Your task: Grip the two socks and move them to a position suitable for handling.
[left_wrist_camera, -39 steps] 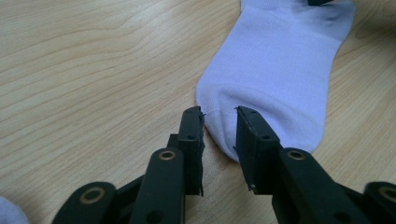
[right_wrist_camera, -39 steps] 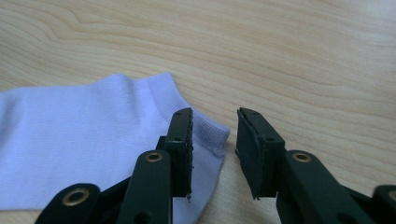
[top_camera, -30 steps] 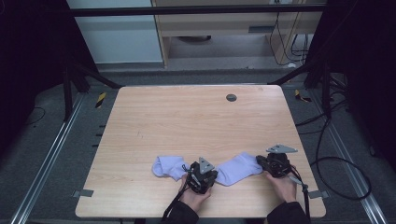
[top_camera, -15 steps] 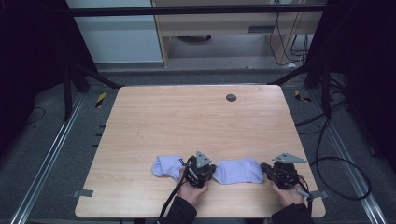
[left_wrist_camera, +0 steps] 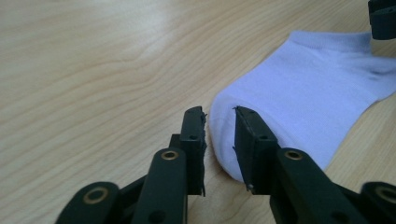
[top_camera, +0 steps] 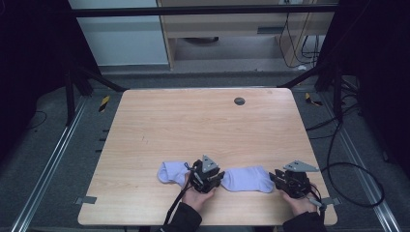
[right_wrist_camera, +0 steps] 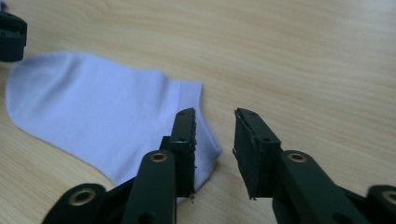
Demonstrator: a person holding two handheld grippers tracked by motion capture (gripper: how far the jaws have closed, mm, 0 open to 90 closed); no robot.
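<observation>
Two white ankle socks lie near the table's front edge. One sock [top_camera: 171, 171] lies left of my left gripper [top_camera: 220, 177]. The other sock [top_camera: 246, 179] lies flat between the two grippers. In the left gripper view my left gripper [left_wrist_camera: 219, 116] is open, and the rounded toe of this sock [left_wrist_camera: 308, 98] sits in the narrow gap between its jaws. My right gripper [top_camera: 273, 178] is at the sock's cuff end. In the right gripper view it [right_wrist_camera: 215, 116] is open, its left jaw over the cuff corner of the sock [right_wrist_camera: 93, 107], with bare table in the gap.
A small dark disc [top_camera: 239, 101] is set in the wooden table [top_camera: 193, 125] near its far edge. Cables [top_camera: 338, 159] trail on the floor to the right. Metal frame rails [top_camera: 43, 169] run along the left side.
My right gripper let go of the sock's cuff end and drew back to the right. The sock, lifted at that end before, now lies flat. The left gripper barely moved.
</observation>
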